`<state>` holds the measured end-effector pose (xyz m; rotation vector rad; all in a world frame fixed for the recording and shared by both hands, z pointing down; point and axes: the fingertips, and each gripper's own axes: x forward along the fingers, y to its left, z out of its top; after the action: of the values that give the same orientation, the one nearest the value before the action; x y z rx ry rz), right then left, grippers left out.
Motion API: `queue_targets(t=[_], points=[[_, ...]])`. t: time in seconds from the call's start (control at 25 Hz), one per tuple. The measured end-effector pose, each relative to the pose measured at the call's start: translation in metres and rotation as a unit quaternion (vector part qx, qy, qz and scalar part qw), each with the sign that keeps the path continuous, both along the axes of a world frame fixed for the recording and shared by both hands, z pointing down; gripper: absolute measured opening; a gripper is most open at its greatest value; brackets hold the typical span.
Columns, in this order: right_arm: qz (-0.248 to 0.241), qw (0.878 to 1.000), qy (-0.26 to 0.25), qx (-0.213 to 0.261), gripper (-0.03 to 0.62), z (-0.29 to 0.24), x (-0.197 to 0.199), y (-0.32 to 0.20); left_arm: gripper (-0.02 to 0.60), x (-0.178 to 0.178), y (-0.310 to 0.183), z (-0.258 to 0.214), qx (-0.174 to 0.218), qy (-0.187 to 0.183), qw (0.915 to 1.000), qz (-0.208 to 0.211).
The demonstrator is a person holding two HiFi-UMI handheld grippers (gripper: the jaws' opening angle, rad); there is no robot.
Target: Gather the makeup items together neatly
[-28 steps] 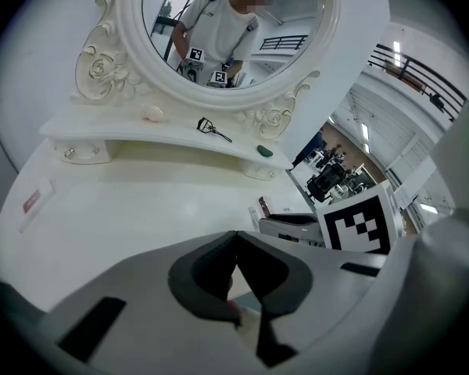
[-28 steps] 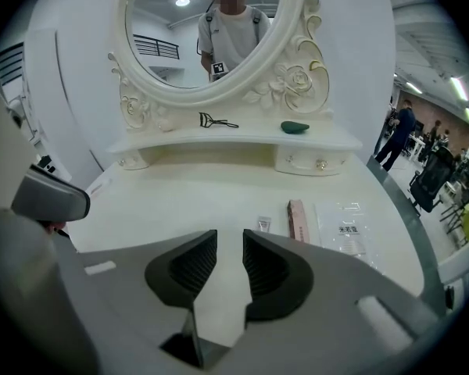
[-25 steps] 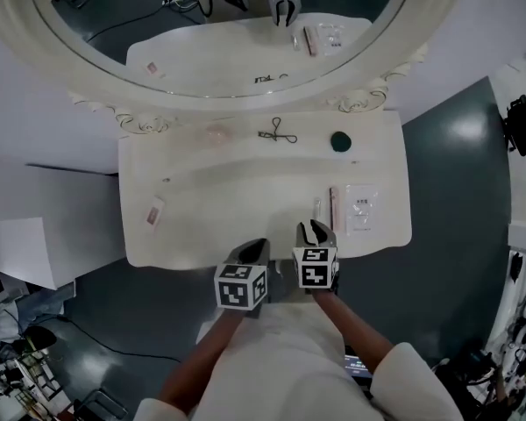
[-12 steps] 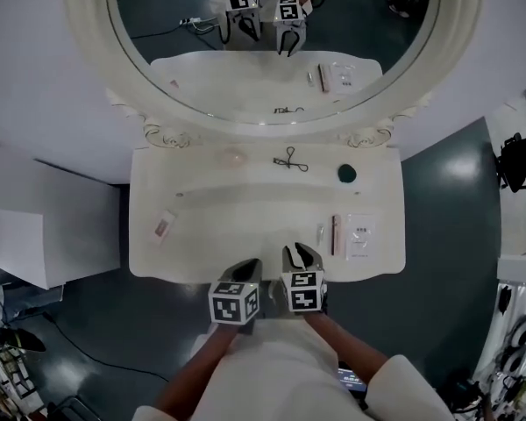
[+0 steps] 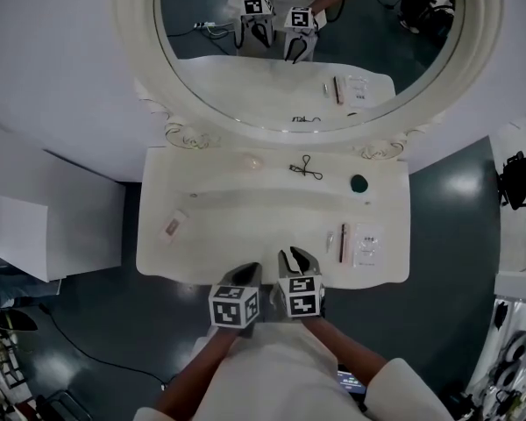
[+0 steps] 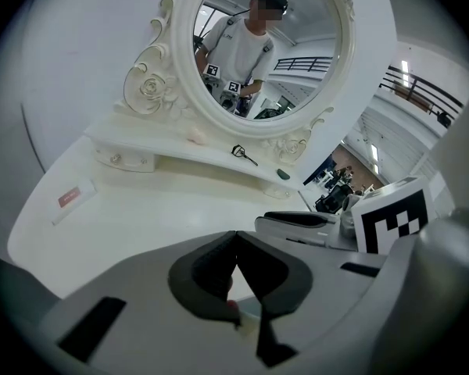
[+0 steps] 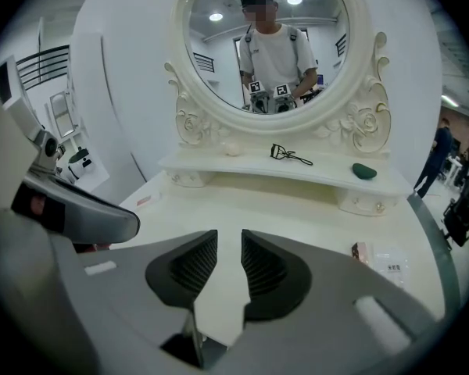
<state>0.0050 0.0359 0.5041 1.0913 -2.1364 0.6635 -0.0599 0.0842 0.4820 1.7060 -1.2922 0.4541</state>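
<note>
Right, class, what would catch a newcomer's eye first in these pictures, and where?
The big oval mirror in its ornate frame dominates the back of the white dressing table. Makeup items lie scattered: an eyelash curler and a dark green piece on the raised shelf, a pink packet at left, clear packets at right. At the near edge, the left tool is shut, the right tool slightly open and empty.

An oval white-framed mirror (image 5: 307, 68) stands behind a white dressing table (image 5: 254, 217) on a dark floor (image 5: 447, 200).
</note>
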Motion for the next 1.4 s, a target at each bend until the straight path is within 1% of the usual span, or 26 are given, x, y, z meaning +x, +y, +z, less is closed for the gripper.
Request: queue_targets(t=[0.52, 0.68, 1.0, 1.4], points=[[-0.04, 0.999, -0.011, 0.015, 0.084, -0.01, -0.053, 0.007, 0.009, -0.043, 0.015, 0.001, 0.0, -0.003, 0.9996, -0.03], [-0.057, 0.998, -0.012, 0.017, 0.061, -0.011, -0.068, 0.012, 0.009, -0.053, 0.019, 0.002, 0.001, -0.002, 0.9993, -0.037], [-0.075, 0.997, -0.015, 0.018, 0.023, -0.012, -0.099, 0.015, 0.009, -0.083, 0.027, 0.002, 0.0, -0.001, 0.9985, -0.055], [-0.107, 0.994, -0.013, 0.016, 0.017, -0.006, -0.142, 0.023, 0.009, -0.126, 0.042, 0.004, -0.005, -0.003, 0.9963, -0.086]])
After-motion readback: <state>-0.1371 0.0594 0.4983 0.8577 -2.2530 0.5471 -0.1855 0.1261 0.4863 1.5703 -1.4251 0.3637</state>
